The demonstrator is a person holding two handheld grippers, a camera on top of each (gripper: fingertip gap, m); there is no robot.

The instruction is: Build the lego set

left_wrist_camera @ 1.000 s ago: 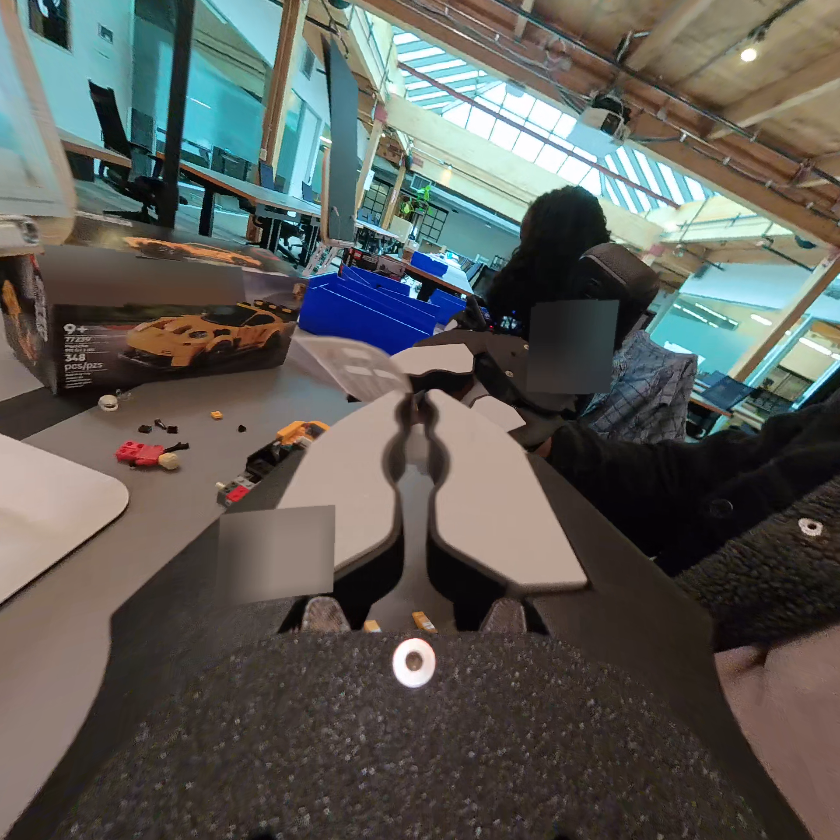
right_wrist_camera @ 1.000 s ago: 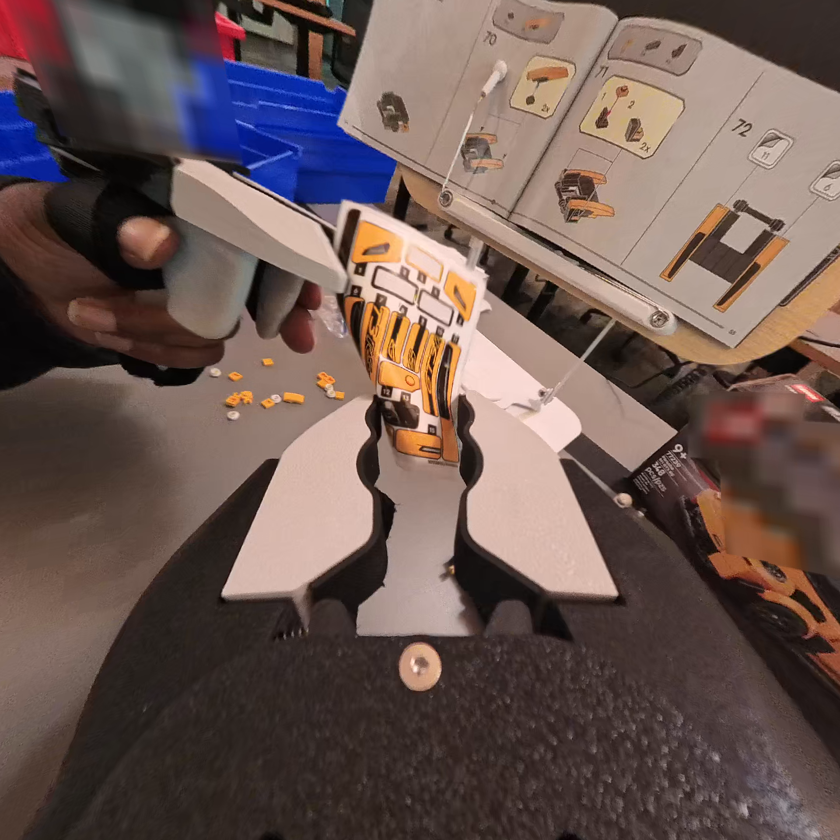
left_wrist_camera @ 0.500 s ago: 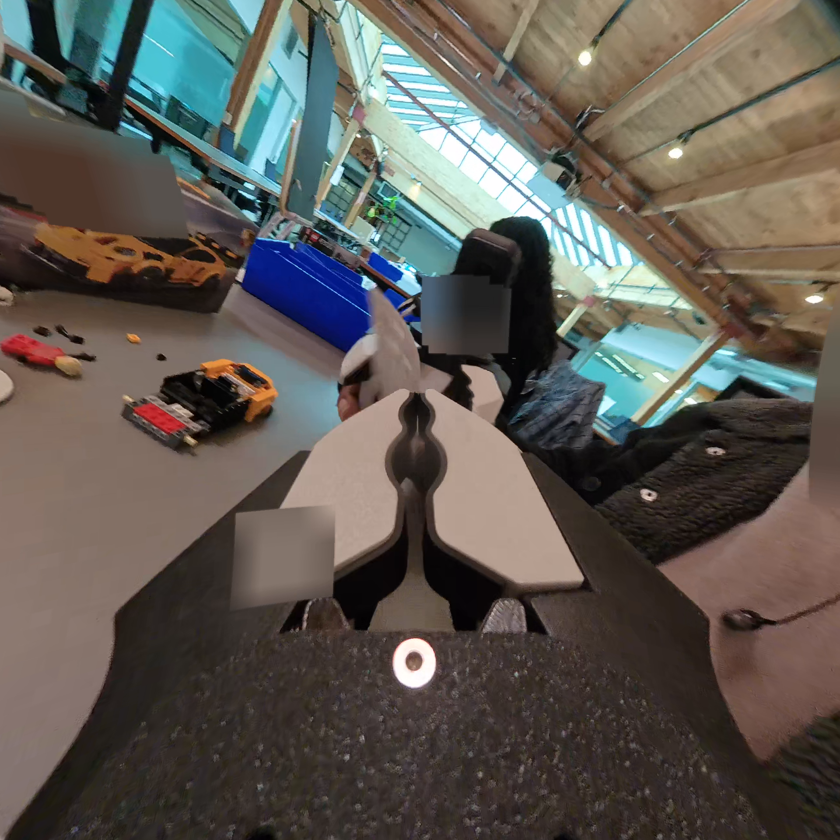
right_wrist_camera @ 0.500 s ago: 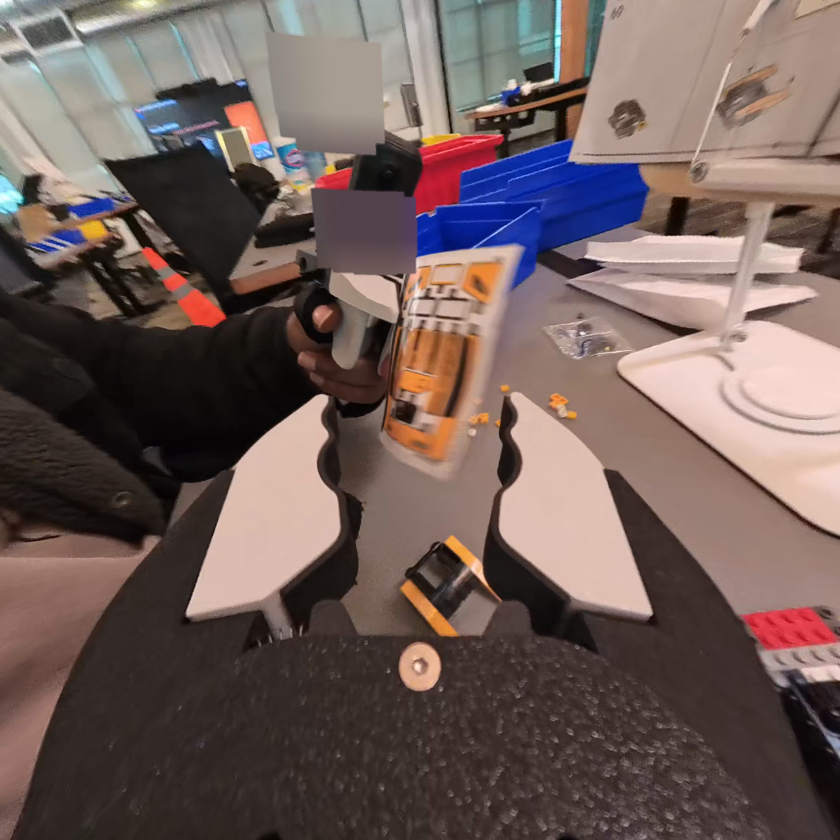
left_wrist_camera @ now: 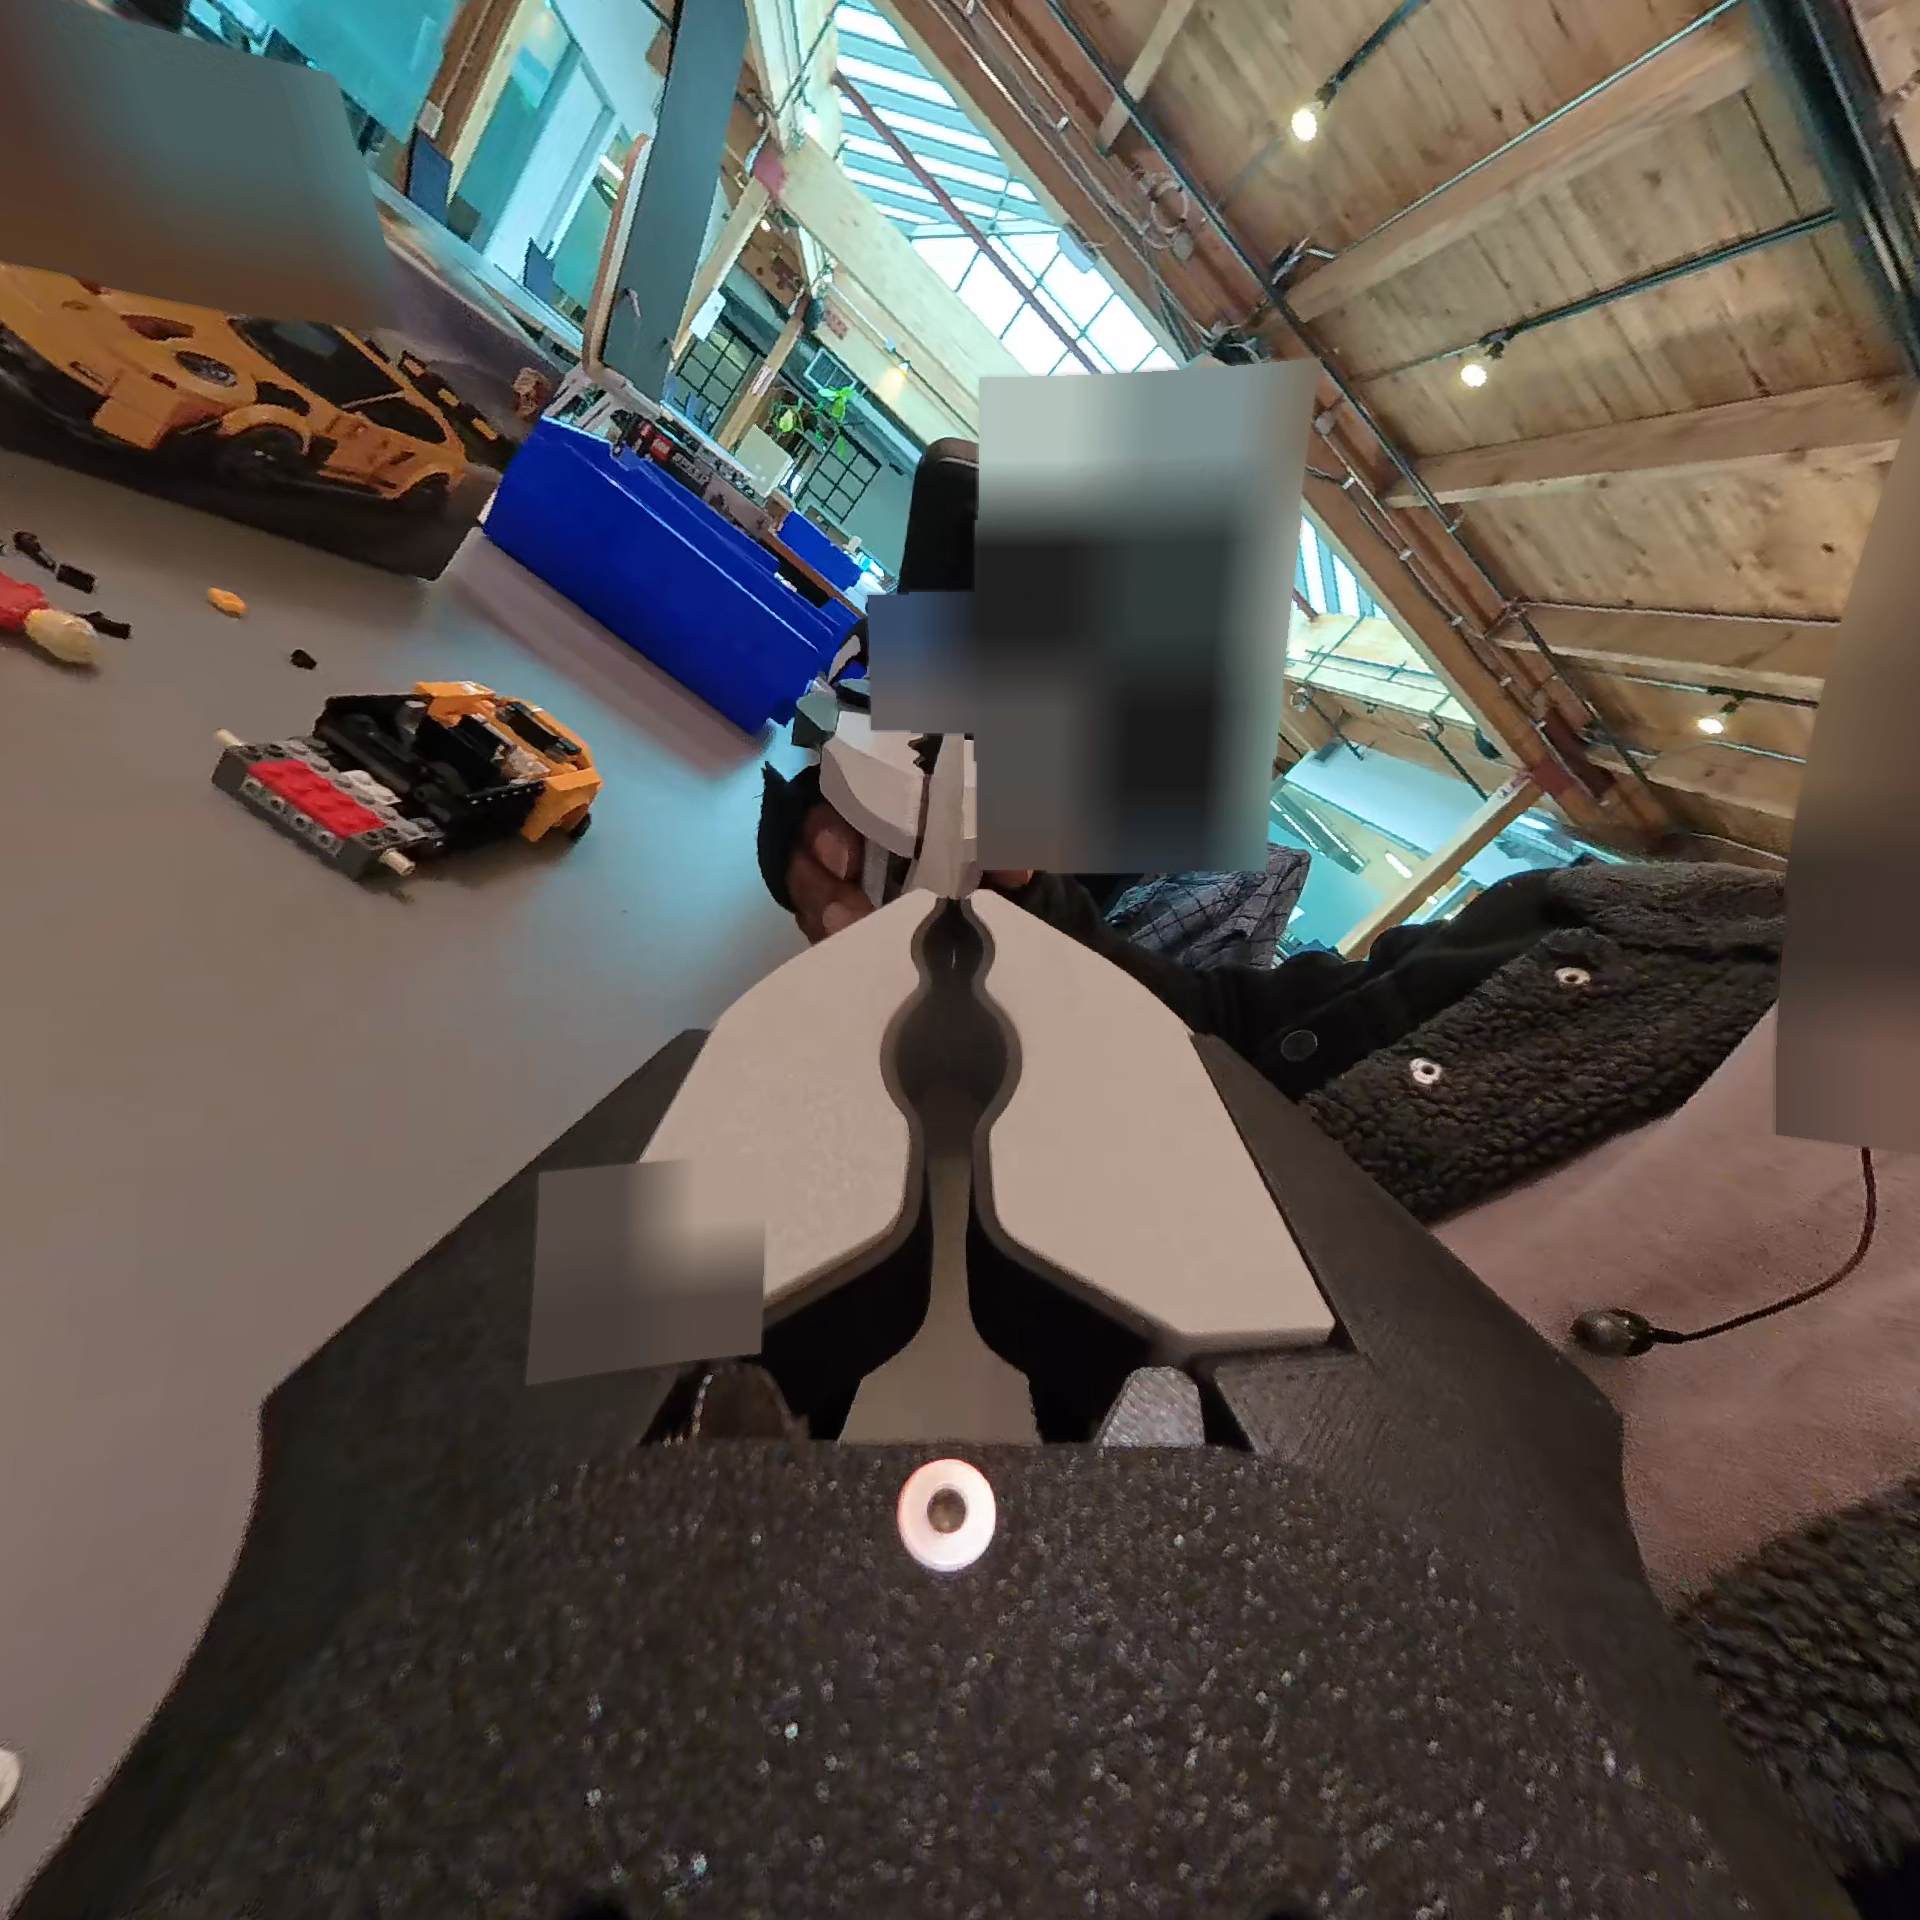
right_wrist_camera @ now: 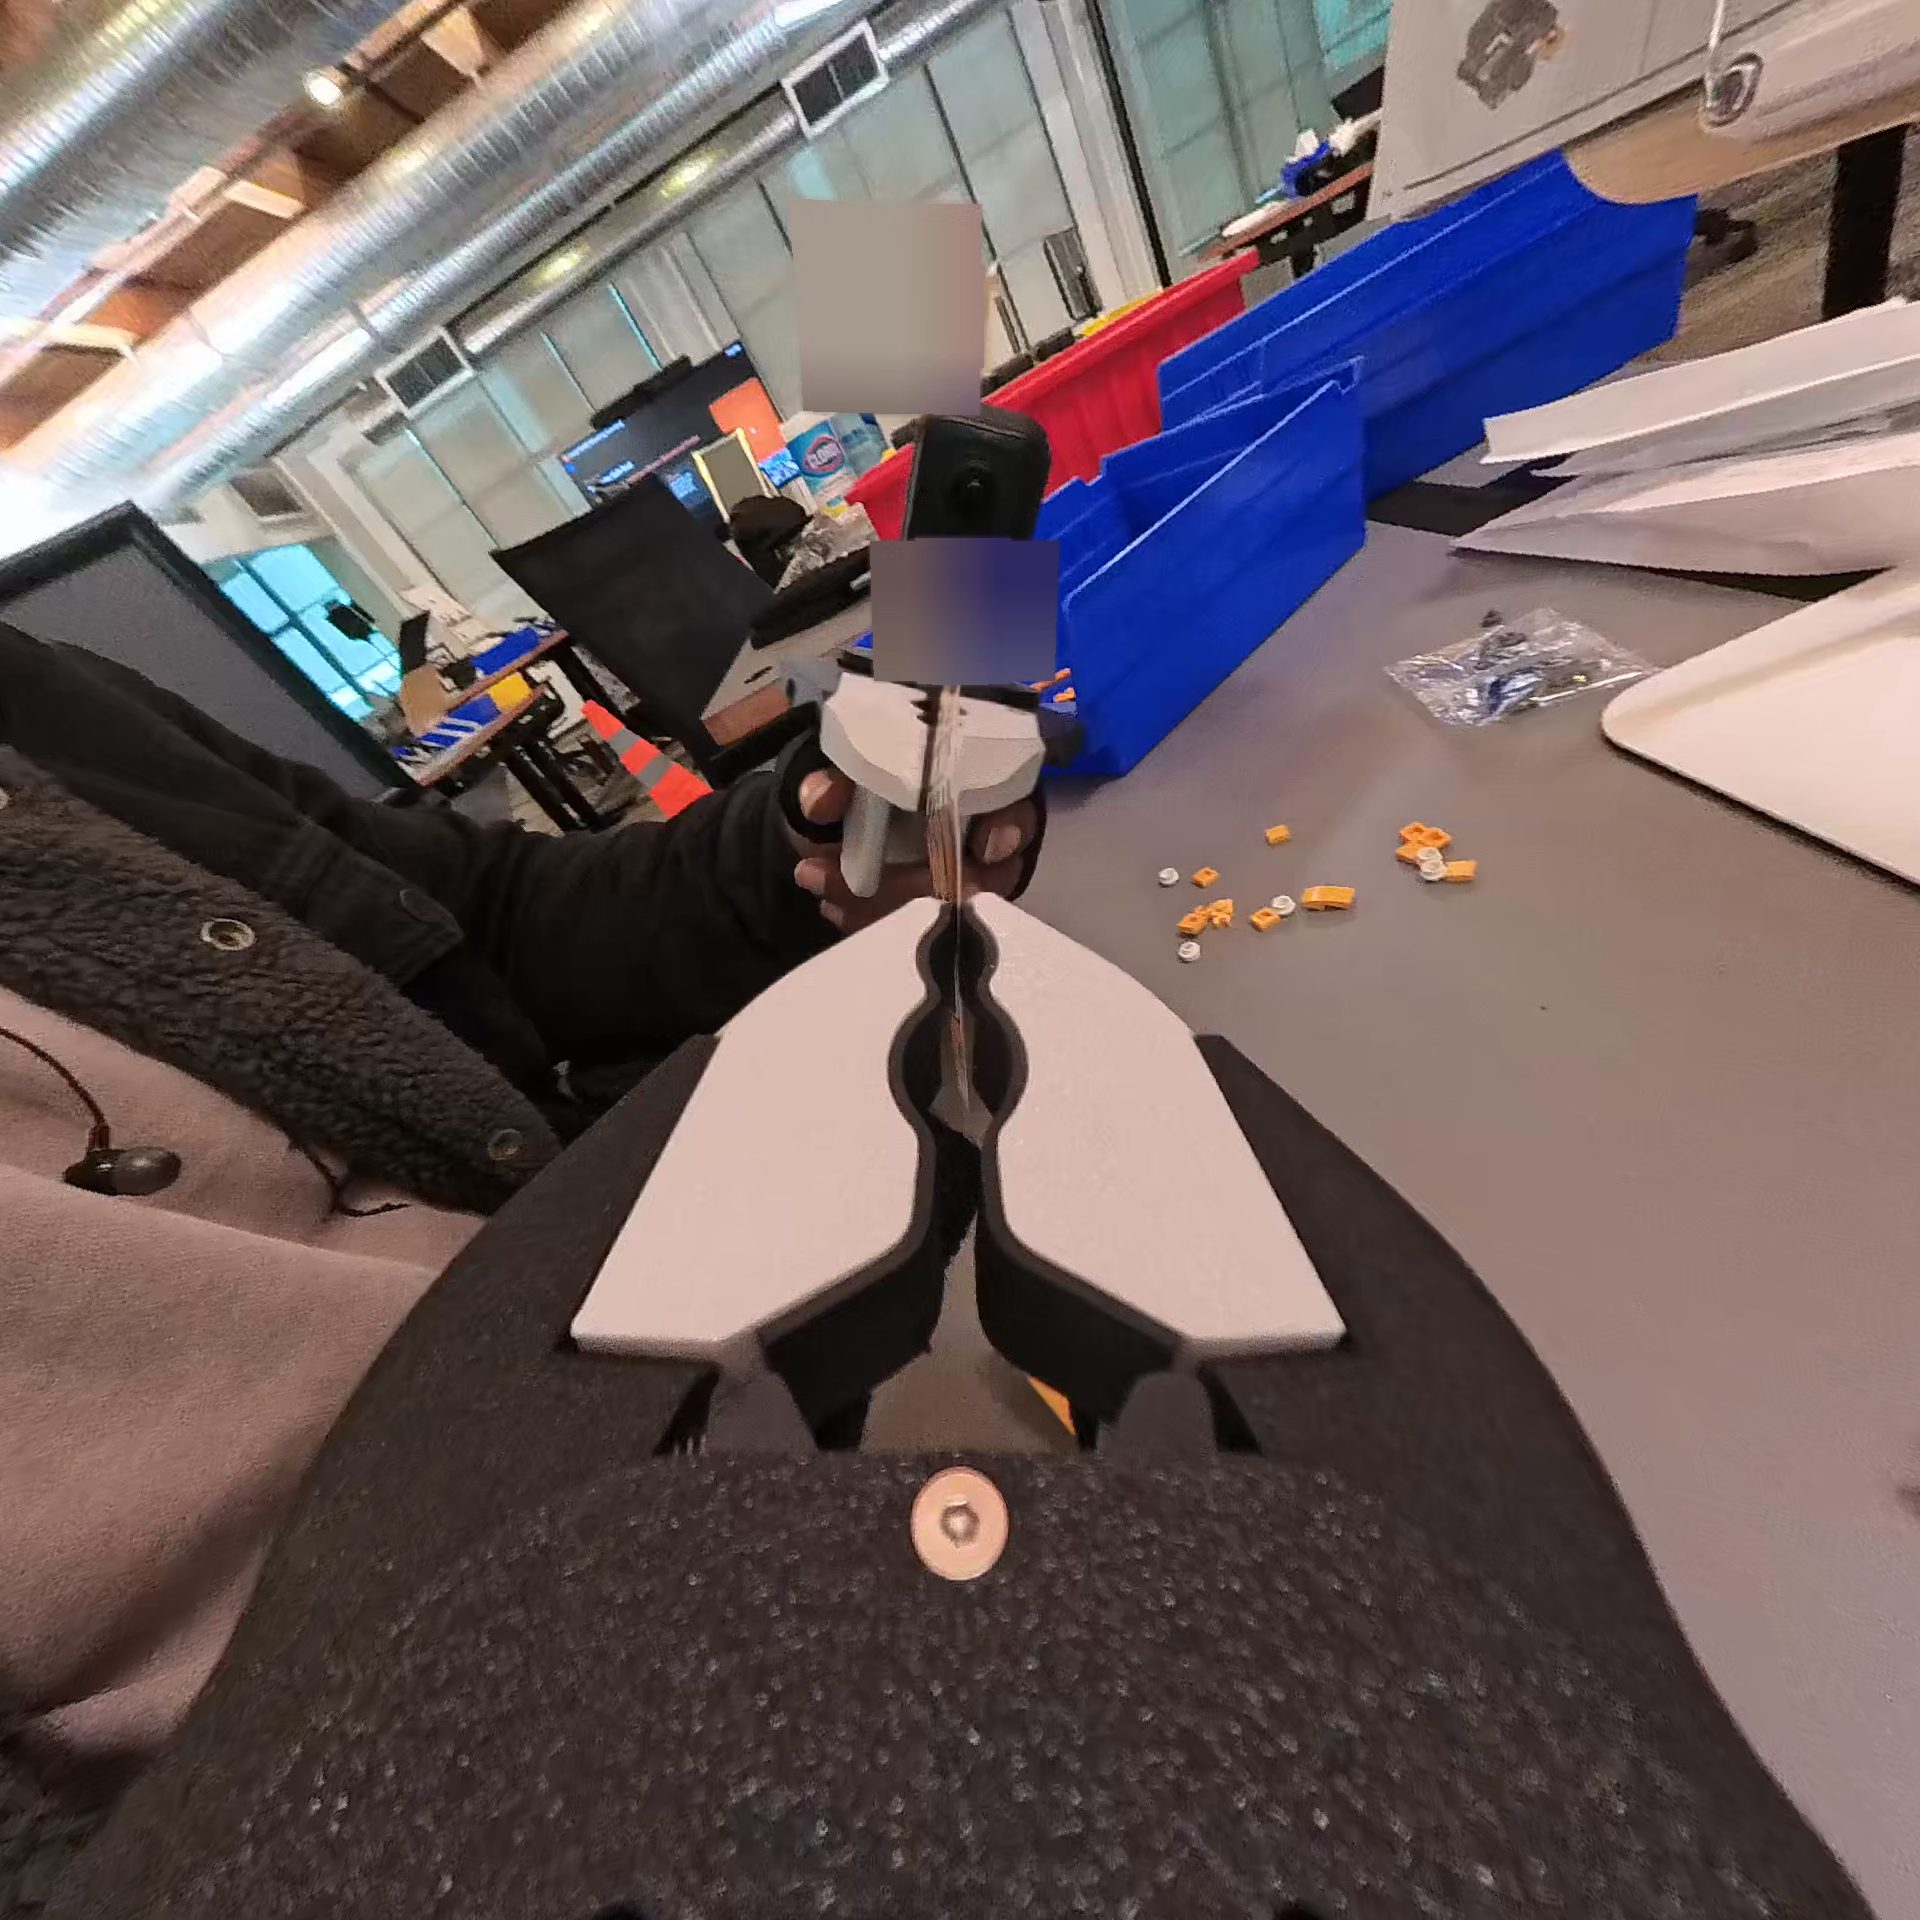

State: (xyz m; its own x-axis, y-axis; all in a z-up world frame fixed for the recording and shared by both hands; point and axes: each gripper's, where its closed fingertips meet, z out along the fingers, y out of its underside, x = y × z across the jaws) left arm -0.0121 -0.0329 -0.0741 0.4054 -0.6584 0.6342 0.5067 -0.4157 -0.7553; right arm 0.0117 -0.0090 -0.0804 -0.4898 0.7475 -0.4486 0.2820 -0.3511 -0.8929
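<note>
Both grippers, L [left_wrist_camera: 948, 906] & R [right_wrist_camera: 954, 914], clamp the sticker sheet [right_wrist_camera: 943, 821] edge-on, its long axis running near-to-far between them.

Printed matter is seen in several places, though its words are not given here. A labelled white bottle [right_wrist_camera: 828, 458] is seen in the background beside a lit screen [right_wrist_camera: 665, 450] bearing small lines of writing. Printed diagrams are carried by the instruction booklet [right_wrist_camera: 1538, 94]. Printing on the Lego box [left_wrist_camera: 223, 405] is blurred over.
</note>
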